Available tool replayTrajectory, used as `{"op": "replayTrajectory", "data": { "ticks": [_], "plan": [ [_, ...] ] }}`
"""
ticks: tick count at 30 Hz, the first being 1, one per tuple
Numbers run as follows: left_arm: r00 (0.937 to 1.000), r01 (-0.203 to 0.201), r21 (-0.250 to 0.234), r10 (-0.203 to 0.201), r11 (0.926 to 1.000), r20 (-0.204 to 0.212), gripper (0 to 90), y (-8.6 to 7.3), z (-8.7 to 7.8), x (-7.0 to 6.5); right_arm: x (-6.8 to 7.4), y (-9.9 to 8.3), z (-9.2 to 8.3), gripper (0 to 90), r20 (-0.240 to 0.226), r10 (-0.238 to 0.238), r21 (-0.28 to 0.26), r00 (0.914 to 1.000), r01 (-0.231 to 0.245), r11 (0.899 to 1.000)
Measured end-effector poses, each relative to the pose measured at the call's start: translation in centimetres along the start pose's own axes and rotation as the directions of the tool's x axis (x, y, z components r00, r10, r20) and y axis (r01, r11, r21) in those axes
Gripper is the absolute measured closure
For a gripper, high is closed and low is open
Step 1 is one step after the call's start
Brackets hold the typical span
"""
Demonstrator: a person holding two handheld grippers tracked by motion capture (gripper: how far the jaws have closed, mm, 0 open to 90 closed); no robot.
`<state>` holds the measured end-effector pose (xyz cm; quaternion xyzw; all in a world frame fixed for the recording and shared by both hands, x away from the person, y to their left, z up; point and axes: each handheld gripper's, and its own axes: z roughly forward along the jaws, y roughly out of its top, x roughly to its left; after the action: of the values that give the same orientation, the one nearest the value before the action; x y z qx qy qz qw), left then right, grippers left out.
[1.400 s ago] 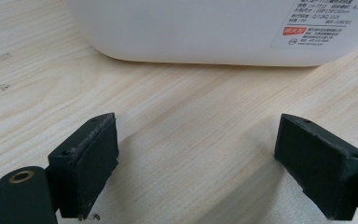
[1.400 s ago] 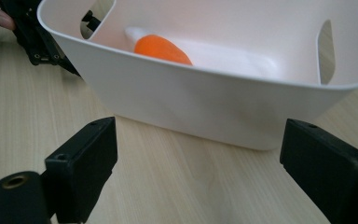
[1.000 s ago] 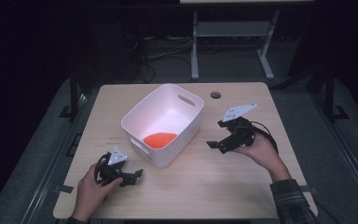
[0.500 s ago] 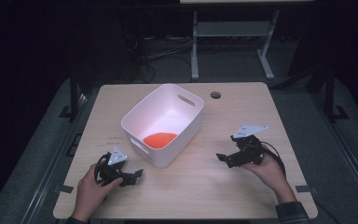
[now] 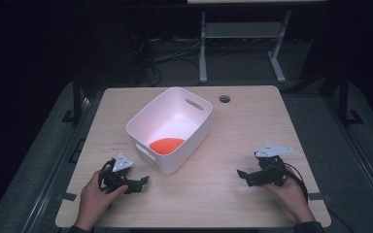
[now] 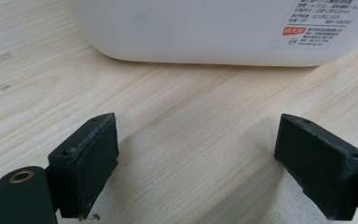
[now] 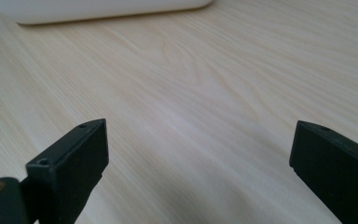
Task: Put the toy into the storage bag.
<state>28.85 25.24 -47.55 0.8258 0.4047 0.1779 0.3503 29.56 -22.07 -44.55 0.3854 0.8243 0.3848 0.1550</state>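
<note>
Apparently the work is sitting at or near its end. The table [image 5: 194, 199] is carrying one large thing, a white bin [image 5: 172, 127], lying slightly left of the table's middle and turned at an angle to the edges. Inside it, on the floor toward the near wall, an orange object [image 5: 166, 144] is resting; its exact kind is too small to tell. Judging from that, the placing step is looking done, and nothing else loose is waiting on the tabletop to go in.

The right gripper [image 5: 246, 175] is lying low near the table's near right corner, well apart from the bin, jaws spread wide with nothing between them; the right gripper view is showing bare wood between the pads. The left gripper [image 5: 137, 183] is resting near the near left corner, just beside the bin's near wall, jaws likewise wide and empty. Its view is showing the bin wall [image 6: 191, 32] with a printed label [image 6: 318, 21].

A small round cable hole [image 5: 224, 98] is sitting by the far edge. Nothing is standing in either gripper's way.
</note>
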Motion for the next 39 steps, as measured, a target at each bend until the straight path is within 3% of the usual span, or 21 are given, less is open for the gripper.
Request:
{"op": "replayTrajectory", "data": {
  "ticks": [9,19,39],
  "plan": [
    [1.0,0.0,0.0,0.0,1.0,0.0,12.6,0.0,0.0,0.0,-0.4,-2.8,-0.4,2.8,0.051,0.041,0.012,0.9978,-0.042,0.999],
    [1.0,0.0,0.0,0.0,1.0,0.0,12.6,0.0,0.0,0.0,-0.5,-5.0,-0.2,2.6,0.132,0.092,0.058,0.987,-0.1,0.993],
    [1.0,0.0,0.0,0.0,1.0,0.0,12.6,0.0,0.0,0.0,-0.7,-5.1,-0.2,2.1,0.143,0.106,0.06,0.9841,-0.115,0.992]
  ]
}}
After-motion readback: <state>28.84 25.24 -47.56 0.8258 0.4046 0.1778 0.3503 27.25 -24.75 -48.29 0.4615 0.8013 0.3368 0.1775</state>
